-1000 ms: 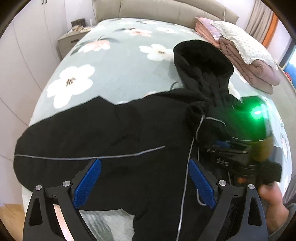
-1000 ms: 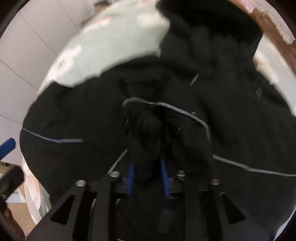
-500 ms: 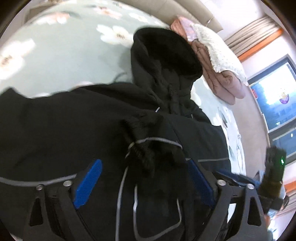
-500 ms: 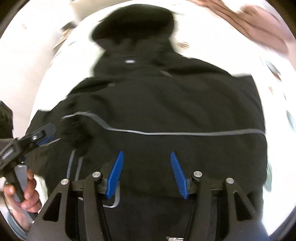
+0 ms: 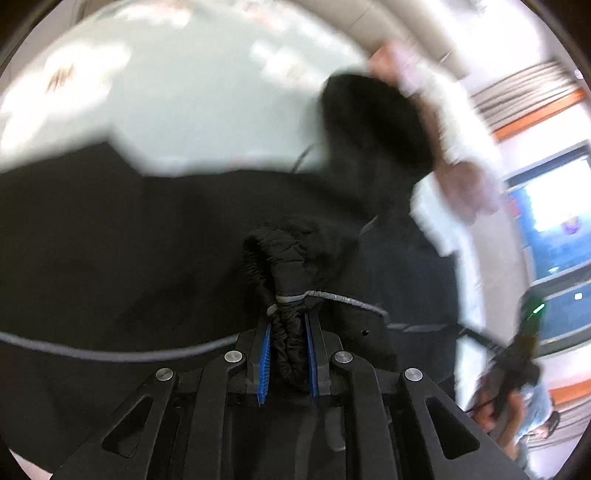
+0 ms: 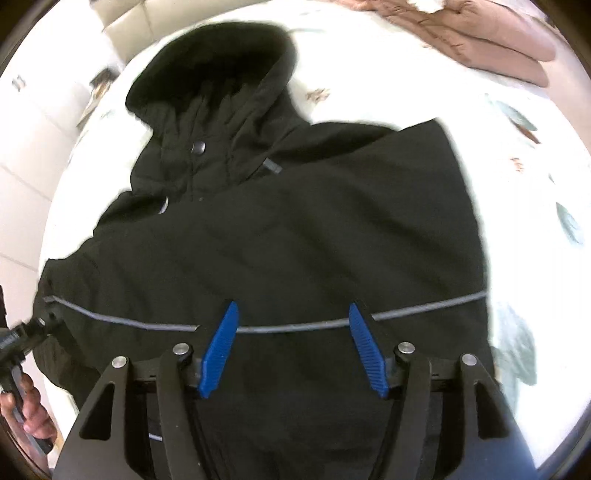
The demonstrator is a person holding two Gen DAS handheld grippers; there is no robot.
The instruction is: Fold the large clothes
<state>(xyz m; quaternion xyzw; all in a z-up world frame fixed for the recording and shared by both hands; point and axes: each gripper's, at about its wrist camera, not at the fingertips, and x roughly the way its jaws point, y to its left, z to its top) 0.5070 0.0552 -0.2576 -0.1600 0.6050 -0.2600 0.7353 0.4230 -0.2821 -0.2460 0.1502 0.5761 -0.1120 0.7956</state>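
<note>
A large black hooded jacket (image 6: 295, 229) with a thin grey stripe lies spread on the floral bed, hood (image 6: 214, 62) toward the headboard. It also fills the left wrist view (image 5: 147, 240). My left gripper (image 5: 288, 325) is shut on the jacket's elastic sleeve cuff (image 5: 284, 266), which bunches up between the blue pads. My right gripper (image 6: 293, 317) is open and empty, hovering over the jacket's body at the grey stripe. The left gripper shows at the left edge of the right wrist view (image 6: 22, 332).
The bed cover (image 5: 192, 92) is pale green with flowers. Folded pink and white bedding (image 6: 491, 33) lies at the bed's far right. A beige headboard (image 6: 147, 18) and white cupboards (image 6: 22, 129) stand behind. A window (image 5: 554, 206) is at right.
My left gripper has closed on the sleeve cuff. My right gripper let go of the cuff, opened wide and moved over the jacket's body.
</note>
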